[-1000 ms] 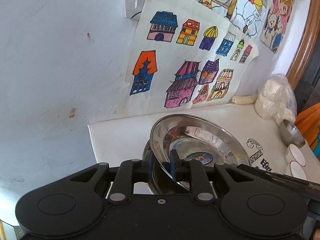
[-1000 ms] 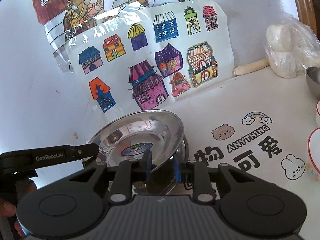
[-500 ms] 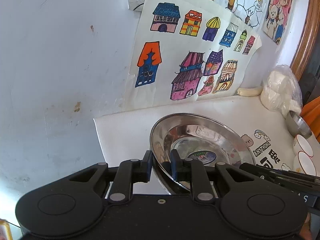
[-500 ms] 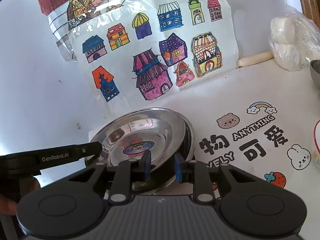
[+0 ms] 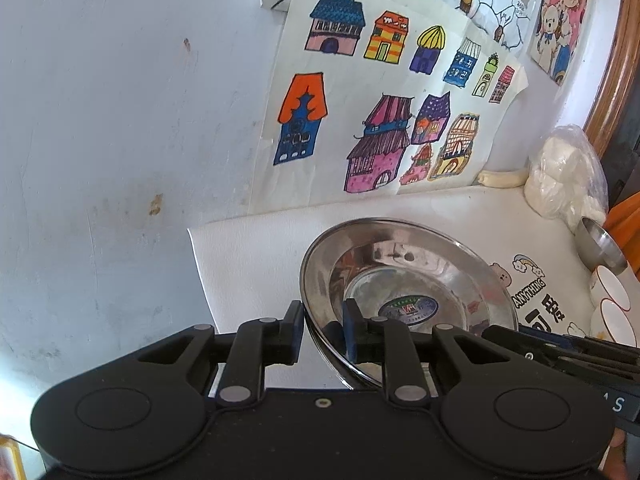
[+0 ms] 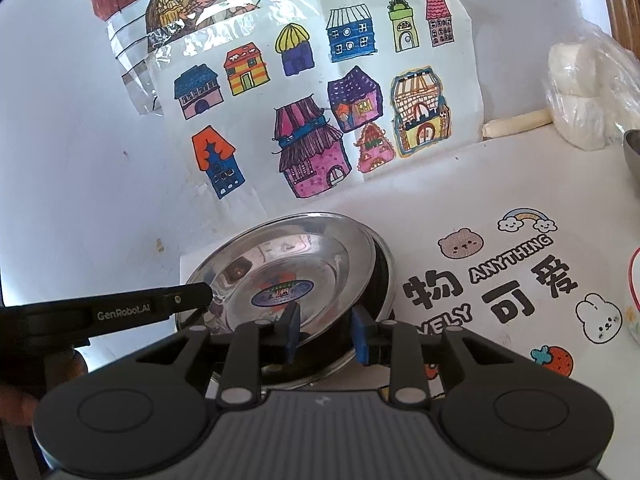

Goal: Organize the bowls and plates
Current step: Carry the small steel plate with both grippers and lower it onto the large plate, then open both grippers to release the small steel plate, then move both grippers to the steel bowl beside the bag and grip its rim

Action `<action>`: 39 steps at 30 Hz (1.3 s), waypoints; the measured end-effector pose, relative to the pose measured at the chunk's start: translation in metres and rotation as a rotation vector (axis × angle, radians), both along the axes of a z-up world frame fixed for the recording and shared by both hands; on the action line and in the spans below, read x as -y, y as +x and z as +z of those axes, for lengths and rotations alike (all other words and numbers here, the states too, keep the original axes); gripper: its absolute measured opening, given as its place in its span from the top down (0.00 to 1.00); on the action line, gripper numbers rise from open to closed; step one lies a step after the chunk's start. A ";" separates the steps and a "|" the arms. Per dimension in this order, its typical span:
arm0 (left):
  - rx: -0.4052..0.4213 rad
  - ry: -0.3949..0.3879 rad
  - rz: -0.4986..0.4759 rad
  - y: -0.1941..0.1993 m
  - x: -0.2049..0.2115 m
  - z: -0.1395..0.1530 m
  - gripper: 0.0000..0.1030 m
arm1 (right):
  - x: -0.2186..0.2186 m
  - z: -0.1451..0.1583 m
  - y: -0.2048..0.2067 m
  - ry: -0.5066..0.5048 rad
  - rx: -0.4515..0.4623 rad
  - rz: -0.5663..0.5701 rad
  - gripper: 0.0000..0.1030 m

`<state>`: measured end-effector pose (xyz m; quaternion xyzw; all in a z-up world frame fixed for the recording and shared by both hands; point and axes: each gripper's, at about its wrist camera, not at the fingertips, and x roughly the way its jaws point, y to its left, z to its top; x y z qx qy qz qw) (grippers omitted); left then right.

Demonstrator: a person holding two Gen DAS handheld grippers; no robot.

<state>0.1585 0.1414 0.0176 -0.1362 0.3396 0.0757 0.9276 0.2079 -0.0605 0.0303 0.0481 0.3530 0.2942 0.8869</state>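
Left wrist | round shiny steel plate (image 5: 404,276) rim between slightly parted left jaws | right jaws opening, astride rim

Bright, sharp, edge-warped fisheye daylight

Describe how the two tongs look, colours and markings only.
Left tongs: black body, two round caps, silver pivot pins, blue pads. Right tongs: same build with a ribbed grey top. The left one's finger reads "GenRobot.AI" in the right view.

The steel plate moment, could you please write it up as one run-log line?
steel plate: nested on another plate | left gripper: jaws astride near rim, gap visible | right gripper: jaws opening, rim between
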 end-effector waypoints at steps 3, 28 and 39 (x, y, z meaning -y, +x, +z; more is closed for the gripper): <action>-0.002 -0.004 -0.002 0.000 -0.001 -0.001 0.78 | 0.000 0.001 -0.002 -0.013 0.017 -0.002 0.69; 0.110 0.050 0.052 -0.004 0.015 0.034 0.01 | 0.067 0.031 -0.003 0.081 0.187 -0.208 0.00; 0.075 -0.078 -0.048 0.043 0.063 0.054 0.01 | 0.166 0.048 0.004 0.067 0.250 -0.456 0.00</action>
